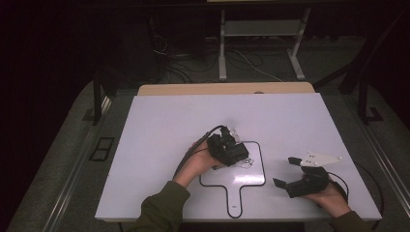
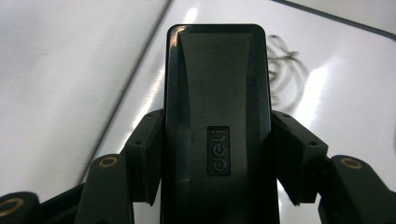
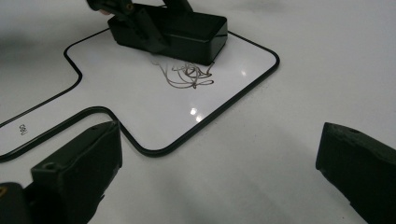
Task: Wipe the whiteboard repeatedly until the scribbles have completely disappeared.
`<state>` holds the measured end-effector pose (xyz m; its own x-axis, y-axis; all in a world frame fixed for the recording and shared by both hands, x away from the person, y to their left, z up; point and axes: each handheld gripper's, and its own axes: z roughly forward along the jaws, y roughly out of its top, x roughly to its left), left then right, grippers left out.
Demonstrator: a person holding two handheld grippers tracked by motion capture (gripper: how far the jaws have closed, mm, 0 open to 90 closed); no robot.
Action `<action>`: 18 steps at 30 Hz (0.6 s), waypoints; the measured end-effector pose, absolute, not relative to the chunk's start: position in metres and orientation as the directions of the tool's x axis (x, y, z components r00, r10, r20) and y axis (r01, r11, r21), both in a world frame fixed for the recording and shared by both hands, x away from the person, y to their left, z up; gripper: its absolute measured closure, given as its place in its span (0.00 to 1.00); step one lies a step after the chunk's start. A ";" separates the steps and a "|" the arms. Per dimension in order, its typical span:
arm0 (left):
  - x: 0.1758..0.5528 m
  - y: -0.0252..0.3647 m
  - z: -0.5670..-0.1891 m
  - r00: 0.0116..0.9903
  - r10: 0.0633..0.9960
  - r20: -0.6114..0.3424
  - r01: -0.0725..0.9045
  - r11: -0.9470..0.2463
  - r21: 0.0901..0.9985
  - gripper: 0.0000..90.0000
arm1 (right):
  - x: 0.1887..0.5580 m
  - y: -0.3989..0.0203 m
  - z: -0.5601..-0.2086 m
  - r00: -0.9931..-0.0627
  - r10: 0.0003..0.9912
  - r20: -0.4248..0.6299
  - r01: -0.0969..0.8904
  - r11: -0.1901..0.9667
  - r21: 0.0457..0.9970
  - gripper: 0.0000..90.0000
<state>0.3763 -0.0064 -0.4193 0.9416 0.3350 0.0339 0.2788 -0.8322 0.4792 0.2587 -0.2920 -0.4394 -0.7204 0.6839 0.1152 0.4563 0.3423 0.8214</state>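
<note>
Pinched between both pads of the left gripper (image 2: 215,154): black eraser (image 2: 217,116), raised "deli" on its back, near end cut off by the lower edge. Pressed onto the small whiteboard (image 3: 224,100), just beside a faint scribble (image 3: 189,74). Small writing on the board's handle, too tiny to read. Right gripper (image 3: 219,172) held off to the side over the white table (image 1: 159,125), jaws spread wide, nothing between.
</note>
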 end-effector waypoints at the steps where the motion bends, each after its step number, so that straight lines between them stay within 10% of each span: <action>1: 0.379 -0.007 -0.419 0.939 0.341 0.042 0.281 -0.831 0.480 0.44 | 0.259 -0.292 -0.439 -0.720 0.684 0.115 0.456 0.342 0.821 0.00; 18: 0.358 -0.032 -0.419 0.970 0.243 0.029 0.201 -0.858 0.473 0.44 | 0.259 -0.292 -0.440 -0.722 0.682 0.114 0.458 0.348 0.818 0.00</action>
